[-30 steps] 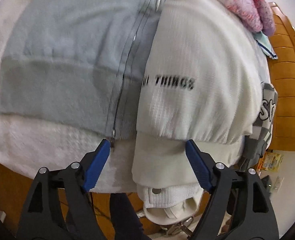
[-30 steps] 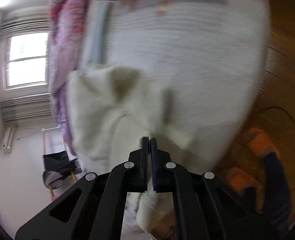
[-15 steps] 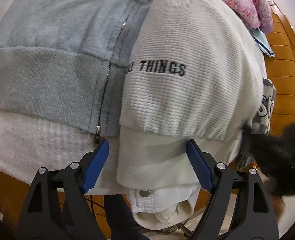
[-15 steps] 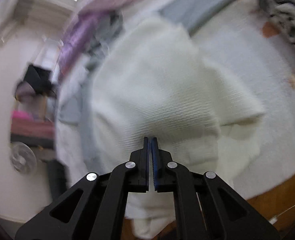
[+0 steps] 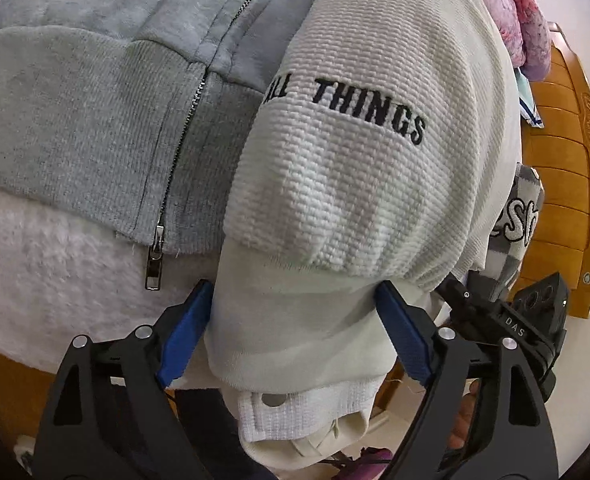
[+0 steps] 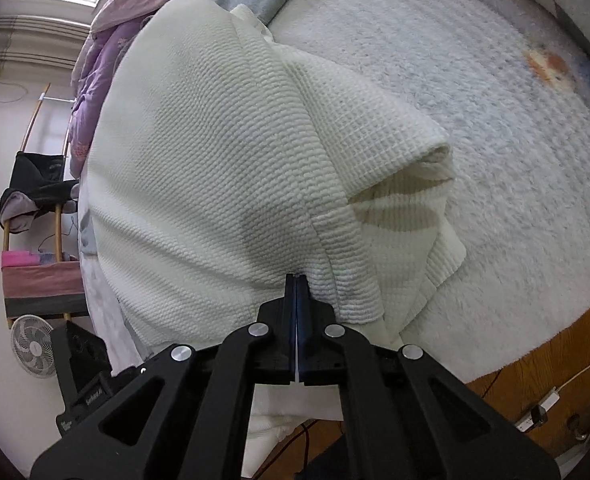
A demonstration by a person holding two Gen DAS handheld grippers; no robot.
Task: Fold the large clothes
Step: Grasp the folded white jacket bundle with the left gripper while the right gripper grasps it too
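A cream waffle-knit garment (image 5: pixel 375 184) with black "ALL THINGS" lettering lies folded on a fluffy white blanket (image 5: pixel 55 264) at the bed's edge. My left gripper (image 5: pixel 295 320) is open, its blue pads either side of the garment's smooth cream hem (image 5: pixel 295 320). My right gripper (image 6: pixel 296 292) is shut on the same cream garment (image 6: pixel 215 160), pinching a seam at its near edge; a loose fold bulges to the right. The right gripper's black body shows in the left wrist view (image 5: pixel 507 324), close beside the left one.
A grey zip hoodie (image 5: pixel 115 92) lies left of the cream garment, overlapped by it. Pink bedding (image 5: pixel 523 20) and a wooden headboard (image 5: pixel 563 184) are at the right. The fluffy blanket (image 6: pixel 495 160), a fan (image 6: pixel 35 352) and a rack with dark clothes (image 6: pixel 35 196) appear in the right wrist view.
My left gripper has moved in closer, its pads now astride the hem. My right gripper, still shut on the cream garment, swung round and came in beside the left gripper.
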